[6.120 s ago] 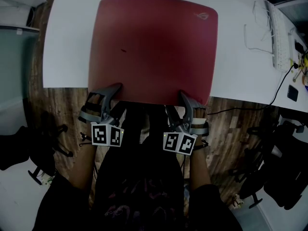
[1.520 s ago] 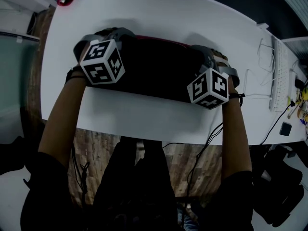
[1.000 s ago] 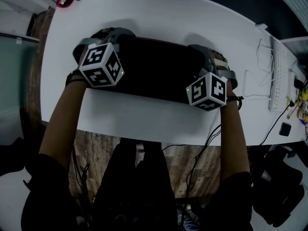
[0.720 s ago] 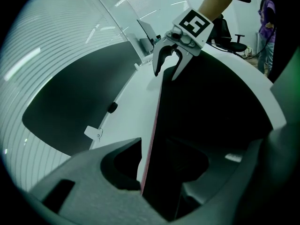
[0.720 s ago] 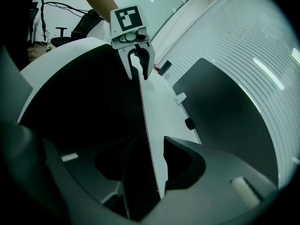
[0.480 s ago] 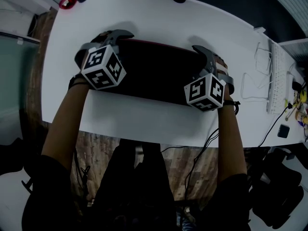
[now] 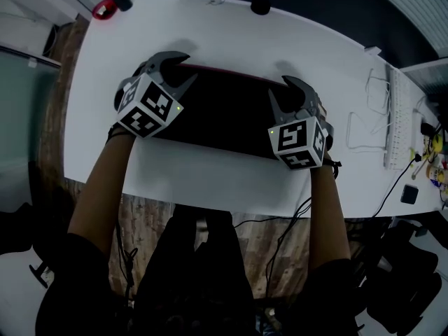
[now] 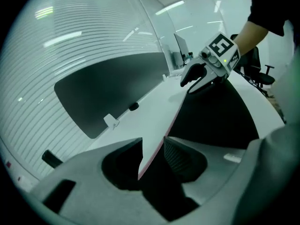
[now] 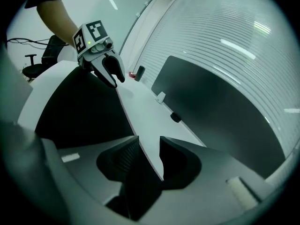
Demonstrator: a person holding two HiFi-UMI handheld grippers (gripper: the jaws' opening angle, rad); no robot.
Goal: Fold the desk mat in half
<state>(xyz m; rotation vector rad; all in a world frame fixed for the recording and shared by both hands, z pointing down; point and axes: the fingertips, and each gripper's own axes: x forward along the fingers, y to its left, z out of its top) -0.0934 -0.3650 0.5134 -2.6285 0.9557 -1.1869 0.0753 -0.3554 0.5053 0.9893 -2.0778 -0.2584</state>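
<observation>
Evidently the fold is made: the red-edged black desk mat (image 7: 224, 114) lies doubled on the white surface (image 7: 210, 177). The left claw (image 7: 187, 67) and right claw (image 7: 278, 87), having just narrowed a little, stand apart with nothing pinched between them. Next they should withdraw.

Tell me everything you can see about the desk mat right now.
The desk mat lies folded over on the white table, black underside up, with a thin red edge showing along the far side. It looks thin and lies flat. The left claw and right claw straddle that far edge, jaws apart after just closing a little, the edge between them but not pinched.
</observation>
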